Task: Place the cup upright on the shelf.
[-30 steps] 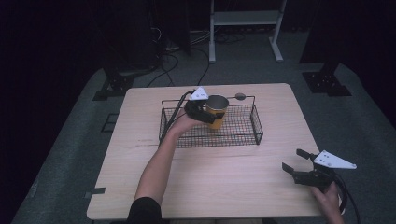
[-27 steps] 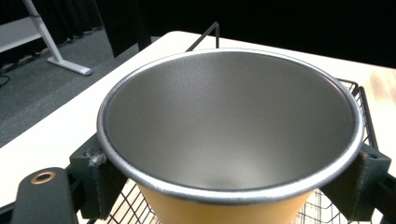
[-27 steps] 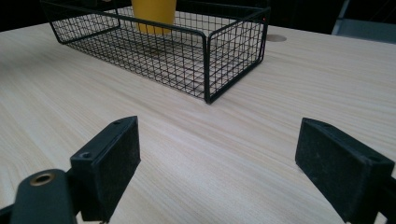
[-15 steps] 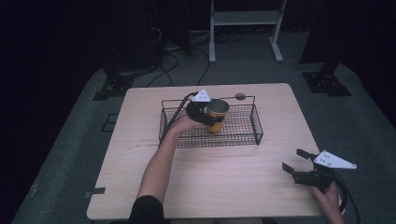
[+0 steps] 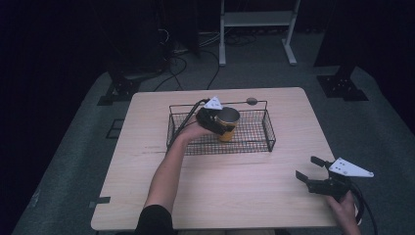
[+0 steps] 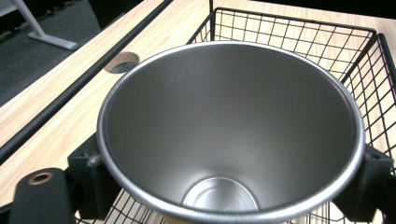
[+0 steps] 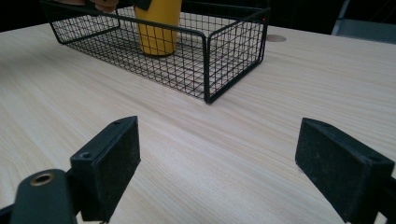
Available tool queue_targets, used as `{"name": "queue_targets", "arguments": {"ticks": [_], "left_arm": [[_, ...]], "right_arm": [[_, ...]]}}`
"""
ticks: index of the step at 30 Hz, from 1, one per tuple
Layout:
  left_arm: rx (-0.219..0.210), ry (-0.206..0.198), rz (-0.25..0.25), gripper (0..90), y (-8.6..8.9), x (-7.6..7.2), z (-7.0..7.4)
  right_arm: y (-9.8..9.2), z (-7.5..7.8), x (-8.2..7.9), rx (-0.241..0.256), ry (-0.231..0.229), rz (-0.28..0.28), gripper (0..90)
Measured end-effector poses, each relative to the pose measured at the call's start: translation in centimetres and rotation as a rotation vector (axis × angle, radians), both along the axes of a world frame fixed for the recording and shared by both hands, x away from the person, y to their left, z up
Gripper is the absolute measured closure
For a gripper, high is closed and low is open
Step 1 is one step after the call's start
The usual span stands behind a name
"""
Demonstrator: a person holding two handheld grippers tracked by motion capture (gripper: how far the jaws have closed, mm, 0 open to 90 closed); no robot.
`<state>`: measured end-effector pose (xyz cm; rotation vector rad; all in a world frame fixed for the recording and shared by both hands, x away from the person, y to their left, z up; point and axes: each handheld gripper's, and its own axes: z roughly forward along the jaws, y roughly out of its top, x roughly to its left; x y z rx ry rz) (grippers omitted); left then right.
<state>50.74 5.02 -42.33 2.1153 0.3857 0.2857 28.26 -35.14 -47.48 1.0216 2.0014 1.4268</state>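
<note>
Little is changing from the earlier frames: the left gripper (image 5: 215, 120) is keeping its clamp on the yellow cup (image 5: 228, 123) inside the wire basket (image 5: 268, 139), with the cup seeming to sit a touch lower than a second ago, though the shift is too small to be sure of. The right gripper (image 5: 313, 175) is staying where it was, near the table's (image 5: 220, 196) front right corner.

Starting at the left of the high view, the person's left forearm (image 5: 166, 169) is reaching forward from the near edge to the basket, which is sitting at the middle of the far half of the table. The left gripper is holding the cup near its rim, with the cup standing upright in the left half of the basket.

In the left gripper view, the cup's steel inside (image 6: 231, 135) is opening toward the camera, and the two black jaws are pressing its wall from either side just below the rim.

Further right, the right gripper is resting well apart from the basket, its jaws standing wide apart with nothing between them. In the right gripper view, the cup (image 7: 158, 25) is standing beyond the bare tabletop, inside the basket (image 7: 205, 70).
</note>
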Motion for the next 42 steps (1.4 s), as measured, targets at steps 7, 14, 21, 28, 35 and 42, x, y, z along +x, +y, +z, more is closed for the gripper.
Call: {"name": "queue_targets", "arguments": {"ticks": [7,14,21,28,35,42], "left_arm": [[0.019,-0.002,0.005,9.8,0.3,-0.1,0.1],[0.005,-0.012,0.019,2.9,0.3,-0.3,0.6],[-0.011,-0.034,0.025,2.1,0.4,-0.6,1.4],[-0.032,-0.049,0.024,1.3,0.5,-0.9,2.3],[-0.059,-0.065,0.029,1.3,0.8,-1.2,3.2],[-0.087,-0.08,0.028,1.3,1.0,-1.8,4.0]], "right_arm": [[0.0,0.0,0.0,0.0,0.0,0.0,13.0],[0.0,0.0,0.0,-0.002,0.003,-0.002,13.0],[0.0,0.0,0.0,-0.002,0.004,-0.002,13.0],[0.1,0.0,0.0,-0.005,0.005,-0.003,13.0],[0.1,0.0,0.0,-0.003,0.007,-0.005,13.0],[0.0,0.0,0.0,0.0,0.008,-0.008,13.0]]}}
